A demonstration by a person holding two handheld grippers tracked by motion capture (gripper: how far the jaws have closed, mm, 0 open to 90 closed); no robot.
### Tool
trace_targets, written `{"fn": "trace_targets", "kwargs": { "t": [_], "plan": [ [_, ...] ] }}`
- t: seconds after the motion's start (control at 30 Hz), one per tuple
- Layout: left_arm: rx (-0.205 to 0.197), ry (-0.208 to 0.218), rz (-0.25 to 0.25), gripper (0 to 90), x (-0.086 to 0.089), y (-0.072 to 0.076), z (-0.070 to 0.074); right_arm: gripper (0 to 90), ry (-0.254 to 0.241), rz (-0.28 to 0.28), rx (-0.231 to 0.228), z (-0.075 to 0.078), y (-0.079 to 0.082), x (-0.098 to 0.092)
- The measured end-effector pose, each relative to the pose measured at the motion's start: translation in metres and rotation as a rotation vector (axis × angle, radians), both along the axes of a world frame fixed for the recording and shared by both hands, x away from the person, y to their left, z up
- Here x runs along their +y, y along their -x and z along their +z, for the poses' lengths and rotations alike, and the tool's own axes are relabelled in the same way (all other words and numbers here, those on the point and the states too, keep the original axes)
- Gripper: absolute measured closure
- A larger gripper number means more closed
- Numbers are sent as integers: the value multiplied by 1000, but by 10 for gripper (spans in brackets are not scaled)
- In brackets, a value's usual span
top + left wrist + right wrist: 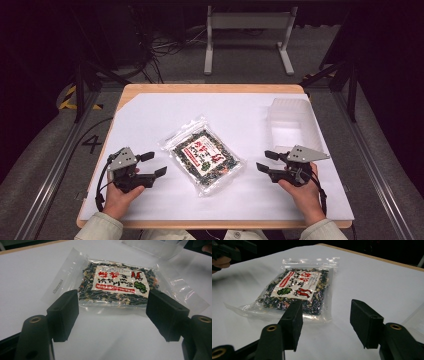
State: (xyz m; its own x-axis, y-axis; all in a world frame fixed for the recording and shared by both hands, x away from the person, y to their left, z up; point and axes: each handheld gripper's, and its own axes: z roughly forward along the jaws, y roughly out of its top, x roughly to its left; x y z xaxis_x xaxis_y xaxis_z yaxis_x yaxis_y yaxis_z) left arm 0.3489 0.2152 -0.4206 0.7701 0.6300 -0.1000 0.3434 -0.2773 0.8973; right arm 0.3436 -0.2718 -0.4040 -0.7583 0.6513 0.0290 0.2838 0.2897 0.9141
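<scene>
White sheet [250, 107] covers a wooden table [210, 88], grey floor around it with a painted "4" [92, 143] on the left. A clear packet of dried greens [203, 155] lies mid-sheet, red lettering too small to read. Left gripper [154, 165] and right gripper [264, 161] flank the packet, both wide open and empty. Clear tub [295, 122] beyond the packet's right

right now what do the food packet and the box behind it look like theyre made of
The packet looks like thin clear plastic film, glossy: it glints, and the dark dried bits show through. The box seems frosted translucent plastic, since the table shows faintly through its walls. Both are guesses from looks alone.
</scene>
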Motion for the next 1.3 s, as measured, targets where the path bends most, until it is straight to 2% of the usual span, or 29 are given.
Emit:
{"fn": "trace_targets", "kwargs": {
  "t": [0.2, 0.33, 0.43, 0.63, 0.7, 0.9, 0.97, 1.13, 1.2, 1.3],
  "plan": [
    [13, 3, 20, 218, -1, -8, 7, 398, 3, 8, 7, 0, -1, 3],
    [34, 32, 38, 190, -1, -16, 12, 390, 9, 5, 13, -1, -1, 4],
    [19, 30, 38, 191, 1, -20, 18, 387, 11, 3, 14, -1, -1, 3],
    [47, 33, 37, 182, 2, -28, 25, 370, 12, 2, 18, -2, -1, 4],
    [76, 44, 37, 179, 1, -35, 28, 355, 17, -2, 14, -2, -1, 5],
    [81, 65, 55, 154, 3, -46, 31, 354, 21, 3, 18, -4, -1, 6],
    [96, 54, 66, 155, 3, -52, 31, 353, 26, 6, 16, -4, -1, 7],
    [94, 37, 79, 154, 4, -60, 34, 353, 27, 6, 12, -5, -2, 7],
    [73, 45, 87, 150, 5, -64, 34, 353, 27, 10, 12, -6, -2, 8],
    [70, 28, 100, 146, 6, -71, 33, 354, 31, 12, 12, -6, -1, 8]
  ]
}}
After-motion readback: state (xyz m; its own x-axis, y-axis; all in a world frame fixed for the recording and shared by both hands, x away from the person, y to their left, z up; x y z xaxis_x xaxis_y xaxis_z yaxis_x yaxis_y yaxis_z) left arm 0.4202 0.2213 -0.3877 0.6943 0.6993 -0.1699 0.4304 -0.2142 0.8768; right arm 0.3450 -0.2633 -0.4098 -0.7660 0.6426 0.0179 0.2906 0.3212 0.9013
